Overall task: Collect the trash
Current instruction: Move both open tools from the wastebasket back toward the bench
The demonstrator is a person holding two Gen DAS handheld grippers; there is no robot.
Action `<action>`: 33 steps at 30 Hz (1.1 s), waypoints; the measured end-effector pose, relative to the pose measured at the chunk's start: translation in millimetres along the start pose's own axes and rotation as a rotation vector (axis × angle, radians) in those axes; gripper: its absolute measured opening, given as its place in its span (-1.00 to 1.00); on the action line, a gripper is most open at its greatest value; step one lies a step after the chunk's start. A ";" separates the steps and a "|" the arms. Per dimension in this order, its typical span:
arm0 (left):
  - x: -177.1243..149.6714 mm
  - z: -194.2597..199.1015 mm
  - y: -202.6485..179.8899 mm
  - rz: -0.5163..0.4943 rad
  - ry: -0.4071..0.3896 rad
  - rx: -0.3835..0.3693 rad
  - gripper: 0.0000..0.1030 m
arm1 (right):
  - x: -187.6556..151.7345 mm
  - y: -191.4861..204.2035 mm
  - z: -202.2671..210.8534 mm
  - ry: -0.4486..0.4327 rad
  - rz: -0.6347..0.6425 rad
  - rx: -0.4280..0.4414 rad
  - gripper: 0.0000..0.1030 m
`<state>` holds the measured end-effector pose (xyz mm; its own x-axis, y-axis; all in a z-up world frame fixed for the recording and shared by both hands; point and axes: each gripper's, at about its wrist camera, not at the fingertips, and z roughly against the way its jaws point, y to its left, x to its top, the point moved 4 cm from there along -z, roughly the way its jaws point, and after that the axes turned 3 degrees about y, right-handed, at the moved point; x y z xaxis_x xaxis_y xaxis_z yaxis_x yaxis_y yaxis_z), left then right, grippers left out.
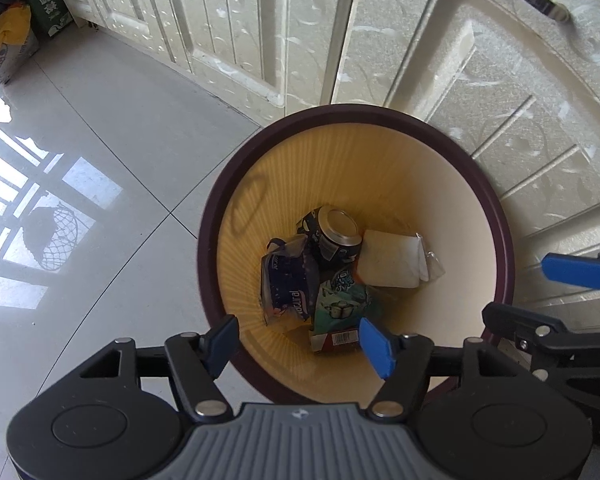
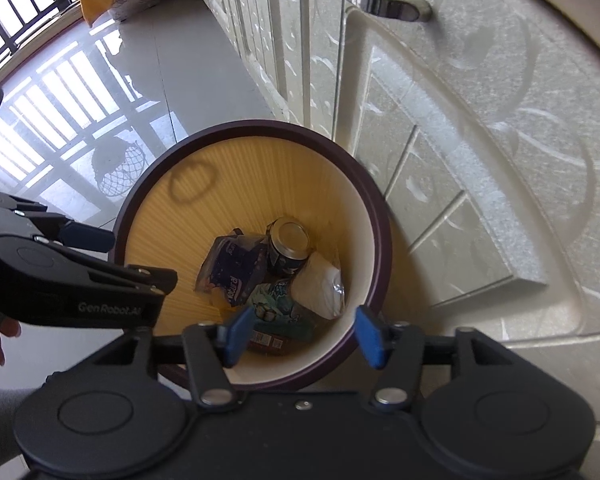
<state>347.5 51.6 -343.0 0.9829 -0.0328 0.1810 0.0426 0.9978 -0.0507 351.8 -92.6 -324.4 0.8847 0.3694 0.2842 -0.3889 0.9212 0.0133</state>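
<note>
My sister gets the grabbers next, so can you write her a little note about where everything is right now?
Left gripper: open, holding nothing, above the near rim of the trash bin.
Right gripper: open, holding nothing, also above the bin's near rim.
In the bin: a dark drink can, a blue wrapper, a green snack packet and a white paper pouch.
Done: four pieces are in the bin.
Left: no loose trash shows on the tiled floor in these views; check elsewhere.

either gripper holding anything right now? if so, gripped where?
Nothing held. The left gripper and right gripper both hang open above the trash bin, fingers empty. The can and wrappers lie loose at the bin's bottom.
</note>
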 end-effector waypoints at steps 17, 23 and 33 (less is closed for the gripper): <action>-30.3 44.6 15.8 0.030 -0.058 0.011 0.88 | -15.3 -4.8 44.8 -0.044 -0.053 -0.026 0.66; -42.7 60.8 26.5 0.042 -0.085 0.026 1.00 | -24.6 -9.0 55.2 -0.055 -0.066 -0.048 0.88; -56.5 90.1 33.6 0.056 -0.127 0.040 1.00 | -34.7 -15.2 69.5 -0.069 -0.099 -0.075 1.00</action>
<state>277.2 92.2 -266.4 0.9528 0.0284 0.3022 -0.0217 0.9994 -0.0255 309.2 -127.9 -267.8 0.8970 0.2697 0.3503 -0.2783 0.9601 -0.0267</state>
